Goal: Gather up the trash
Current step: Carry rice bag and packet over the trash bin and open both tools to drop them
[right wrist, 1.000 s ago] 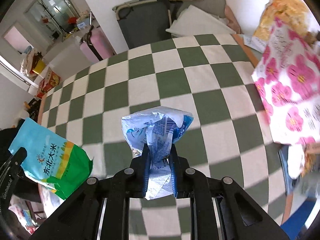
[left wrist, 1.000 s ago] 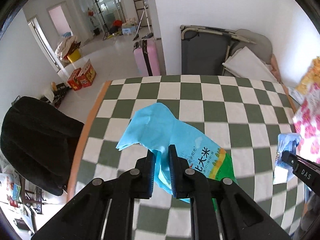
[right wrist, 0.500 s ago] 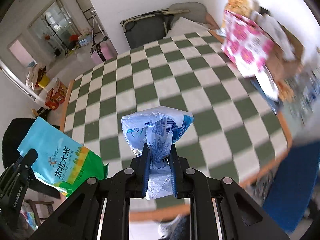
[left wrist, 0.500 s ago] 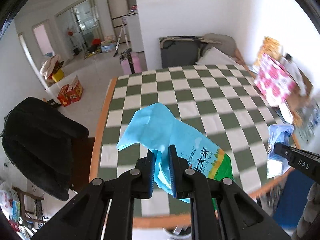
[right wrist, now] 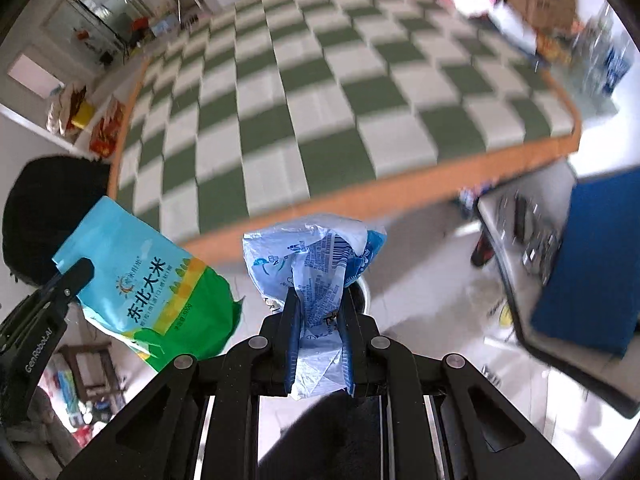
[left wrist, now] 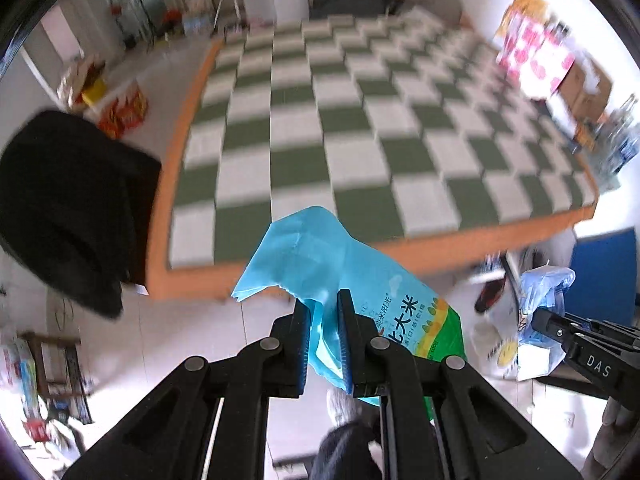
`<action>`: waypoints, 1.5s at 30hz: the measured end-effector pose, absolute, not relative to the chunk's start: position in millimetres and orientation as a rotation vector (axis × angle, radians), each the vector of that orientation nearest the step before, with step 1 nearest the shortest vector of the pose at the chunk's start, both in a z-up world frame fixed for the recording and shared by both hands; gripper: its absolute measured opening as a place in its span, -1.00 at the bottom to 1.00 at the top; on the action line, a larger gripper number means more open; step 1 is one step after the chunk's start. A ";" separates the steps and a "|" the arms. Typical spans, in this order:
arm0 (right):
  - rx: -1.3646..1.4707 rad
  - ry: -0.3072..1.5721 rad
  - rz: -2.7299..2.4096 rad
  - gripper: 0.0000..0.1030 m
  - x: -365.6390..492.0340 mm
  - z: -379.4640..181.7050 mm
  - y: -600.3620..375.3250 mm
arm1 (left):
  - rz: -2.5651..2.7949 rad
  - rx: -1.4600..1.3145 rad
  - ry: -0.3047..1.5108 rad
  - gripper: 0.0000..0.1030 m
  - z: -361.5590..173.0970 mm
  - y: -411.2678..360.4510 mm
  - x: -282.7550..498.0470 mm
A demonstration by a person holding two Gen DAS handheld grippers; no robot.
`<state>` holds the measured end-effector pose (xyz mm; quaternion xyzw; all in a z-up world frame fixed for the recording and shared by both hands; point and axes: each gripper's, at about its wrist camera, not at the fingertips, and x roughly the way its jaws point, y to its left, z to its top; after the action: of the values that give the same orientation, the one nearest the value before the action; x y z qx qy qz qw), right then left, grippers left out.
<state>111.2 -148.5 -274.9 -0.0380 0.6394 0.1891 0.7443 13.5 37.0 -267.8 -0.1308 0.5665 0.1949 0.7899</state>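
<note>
Left claw [left wrist: 323, 304] clamped on rice bag [left wrist: 320, 256], right claw [right wrist: 318, 304] pinching crumpled plastic wrapper [right wrist: 314, 252] by thin folds; slip-out risk during transit.

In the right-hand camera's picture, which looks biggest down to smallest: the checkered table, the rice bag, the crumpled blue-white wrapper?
1. Checkered table
2. Rice bag
3. Crumpled wrapper
The two bags hang close to the lens, so their true sizes stay unsure.
</note>
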 end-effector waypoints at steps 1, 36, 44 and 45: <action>-0.093 1.432 0.411 -0.65 106.3 -293.0 -151.7 | 0.419 -0.294 1.258 -0.81 -287.6 34.8 10.5; -0.056 1.828 0.522 0.58 121.9 -805.9 -140.8 | 0.420 -0.643 1.646 0.91 -740.3 53.0 7.6; -0.208 1.704 0.493 0.99 112.6 -743.7 -140.3 | 0.492 -0.566 1.576 0.91 -665.5 40.4 -15.3; -0.229 1.684 0.489 0.99 110.3 -731.0 -141.2 | 0.493 -0.566 1.572 0.91 -653.4 38.0 -17.3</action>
<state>110.3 -141.2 -731.0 -0.1003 0.7364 0.2139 0.6340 -17.3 38.0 -653.4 -0.2485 0.6905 0.2165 0.6439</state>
